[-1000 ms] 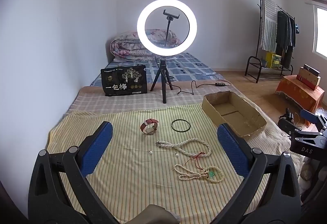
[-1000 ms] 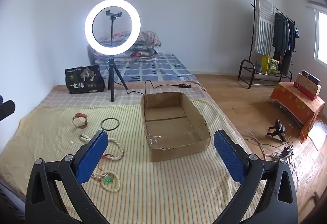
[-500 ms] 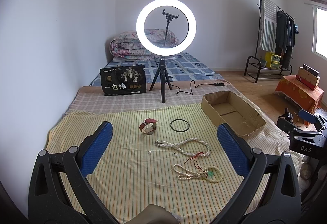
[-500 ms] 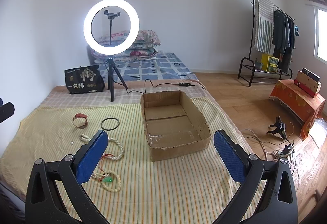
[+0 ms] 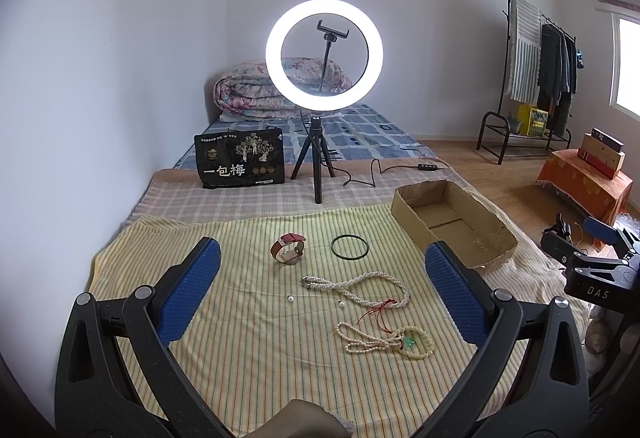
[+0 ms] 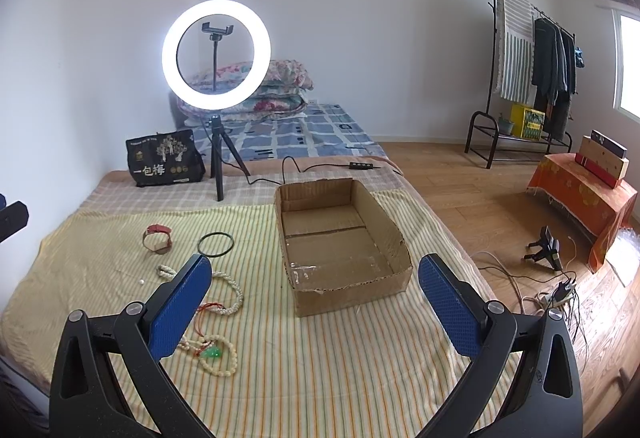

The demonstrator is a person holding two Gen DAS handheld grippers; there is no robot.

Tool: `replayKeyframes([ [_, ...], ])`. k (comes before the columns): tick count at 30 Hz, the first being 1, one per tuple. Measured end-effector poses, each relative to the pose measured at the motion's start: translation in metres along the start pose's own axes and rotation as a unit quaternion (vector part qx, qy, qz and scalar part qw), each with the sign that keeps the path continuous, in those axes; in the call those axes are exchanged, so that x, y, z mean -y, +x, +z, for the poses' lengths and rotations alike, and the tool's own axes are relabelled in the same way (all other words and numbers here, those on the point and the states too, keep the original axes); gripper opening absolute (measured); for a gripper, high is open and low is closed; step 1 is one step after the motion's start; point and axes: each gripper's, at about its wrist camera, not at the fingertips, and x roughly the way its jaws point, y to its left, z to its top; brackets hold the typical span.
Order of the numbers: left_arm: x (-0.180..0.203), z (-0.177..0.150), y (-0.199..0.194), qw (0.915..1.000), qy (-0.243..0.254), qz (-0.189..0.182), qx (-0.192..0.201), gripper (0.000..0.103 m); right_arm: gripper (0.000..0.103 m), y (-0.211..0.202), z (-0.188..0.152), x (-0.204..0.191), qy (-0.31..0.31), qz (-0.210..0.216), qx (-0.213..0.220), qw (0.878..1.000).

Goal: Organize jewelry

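Two blue-padded hand-held grippers, left (image 5: 320, 296) and right (image 6: 314, 304), are held wide apart and empty above scattered jewelry—red-strapped watch (image 5: 288, 248), black bangle (image 5: 349, 247), pearl necklaces (image 5: 360, 288)—left of the empty brown cardboard box (image 6: 340, 238), so a first pickup seems required.

Left wrist view: ring light (image 5: 324, 54) and jewelry sit slightly left of a second ago, so the camera seems to have turned slightly right.
Right wrist view: cardboard box (image 6: 340, 238) also drifted left, barely.
Jewelry: apparently unmoved.
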Motion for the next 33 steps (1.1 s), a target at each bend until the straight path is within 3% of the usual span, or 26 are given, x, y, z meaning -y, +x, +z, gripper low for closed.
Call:
replayKeyframes([
  [33,-0.001,-0.0009,0.0007,1.0,-0.002,-0.001,0.0,0.103,0.103,0.0011,0.0019,-0.0034,-0.002,0.006,-0.003,1.0],
])
